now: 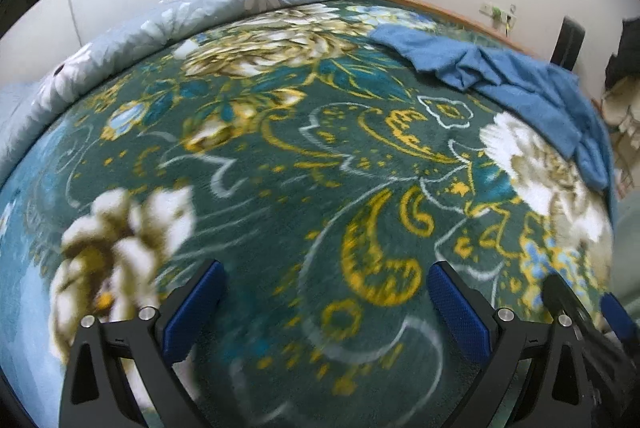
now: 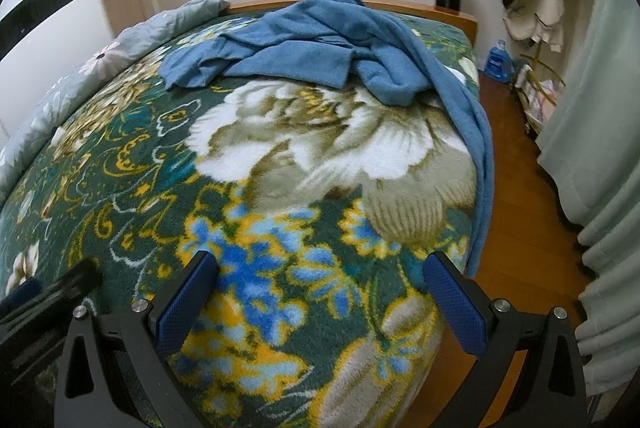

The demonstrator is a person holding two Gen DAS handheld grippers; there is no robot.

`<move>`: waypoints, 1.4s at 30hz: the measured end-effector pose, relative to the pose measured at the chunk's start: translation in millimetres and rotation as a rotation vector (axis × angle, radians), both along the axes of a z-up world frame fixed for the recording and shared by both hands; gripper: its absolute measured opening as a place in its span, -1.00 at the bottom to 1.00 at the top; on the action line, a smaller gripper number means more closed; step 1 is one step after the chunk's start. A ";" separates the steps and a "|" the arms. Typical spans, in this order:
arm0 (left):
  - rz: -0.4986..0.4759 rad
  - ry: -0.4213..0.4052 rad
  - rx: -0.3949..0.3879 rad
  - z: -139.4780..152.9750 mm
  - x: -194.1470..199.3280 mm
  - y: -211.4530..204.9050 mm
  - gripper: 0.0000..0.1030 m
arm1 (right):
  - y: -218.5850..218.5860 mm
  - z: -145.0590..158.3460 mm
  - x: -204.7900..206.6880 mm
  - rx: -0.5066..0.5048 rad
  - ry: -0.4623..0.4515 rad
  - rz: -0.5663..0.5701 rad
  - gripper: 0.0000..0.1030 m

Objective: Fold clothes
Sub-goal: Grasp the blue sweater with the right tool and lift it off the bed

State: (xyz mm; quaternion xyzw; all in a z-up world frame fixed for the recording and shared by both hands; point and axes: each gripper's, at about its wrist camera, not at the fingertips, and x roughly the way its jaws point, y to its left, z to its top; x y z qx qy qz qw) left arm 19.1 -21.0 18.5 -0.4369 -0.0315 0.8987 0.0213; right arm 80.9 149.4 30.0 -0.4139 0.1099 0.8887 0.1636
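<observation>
A blue fleece garment [image 2: 320, 39] lies crumpled at the far end of the bed, one edge hanging over the bed's right side. The left wrist view has the same garment [image 1: 516, 79] at the far right. My left gripper [image 1: 326, 300] hovers open over the green flowered blanket [image 1: 280, 163], well short of the garment, with nothing between its blue pads. My right gripper [image 2: 320, 292] is open too, above the near right corner of the blanket [image 2: 280, 155], and empty. The right gripper's black body [image 1: 580, 328] shows beside the left one.
A pale blue flowered quilt [image 1: 168, 23] is bunched along the bed's left side. A wooden headboard [image 2: 424, 7] stands at the far end. On the right are wooden floor [image 2: 532, 187], a pale curtain [image 2: 596, 131], a blue bottle [image 2: 498, 61] and a rack of clothes [image 2: 536, 7].
</observation>
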 end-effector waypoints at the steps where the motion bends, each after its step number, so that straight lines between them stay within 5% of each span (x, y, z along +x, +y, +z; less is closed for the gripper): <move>1: 0.002 0.022 0.015 5.3 9.9 -9.7 1.00 | 0.2 1.8 -1.0 -0.010 -0.013 0.020 1.00; 6: 0.049 0.077 0.042 26.0 71.1 -89.6 1.00 | 4.6 25.0 9.4 -0.108 0.060 0.019 1.00; 10: 0.138 0.110 -0.019 34.9 116.6 -158.7 1.00 | -0.7 52.0 4.5 -0.033 0.154 0.101 1.00; 16: 0.356 0.131 -0.077 40.8 184.8 -270.3 1.00 | 28.8 72.4 -58.0 0.251 0.098 0.239 0.96; 19: 0.452 0.143 -0.058 42.0 203.4 -303.0 1.00 | 65.6 73.1 -101.7 0.273 0.053 0.229 0.90; 21: 0.501 0.146 -0.009 40.9 207.1 -322.2 1.00 | 89.4 61.7 -128.7 0.234 -0.005 0.193 0.53; 23: 0.516 0.148 0.024 39.0 206.5 -330.2 1.00 | 110.8 44.4 -151.1 0.139 -0.060 0.142 -0.10; 25: 0.512 0.148 0.029 37.4 204.4 -329.1 1.00 | 124.4 32.6 -161.3 0.056 -0.073 0.091 -0.14; 28: 0.506 0.148 0.036 34.8 201.4 -327.5 1.00 | 129.1 38.2 -156.7 0.023 -0.027 0.050 -0.63; 36: 0.499 0.203 0.095 53.5 219.5 -334.1 1.00 | 101.8 142.2 -111.0 -0.011 0.139 0.150 -0.71; 42: 0.530 0.248 0.157 78.7 264.2 -354.2 1.00 | -1.5 252.2 -58.4 0.008 0.296 0.393 -0.76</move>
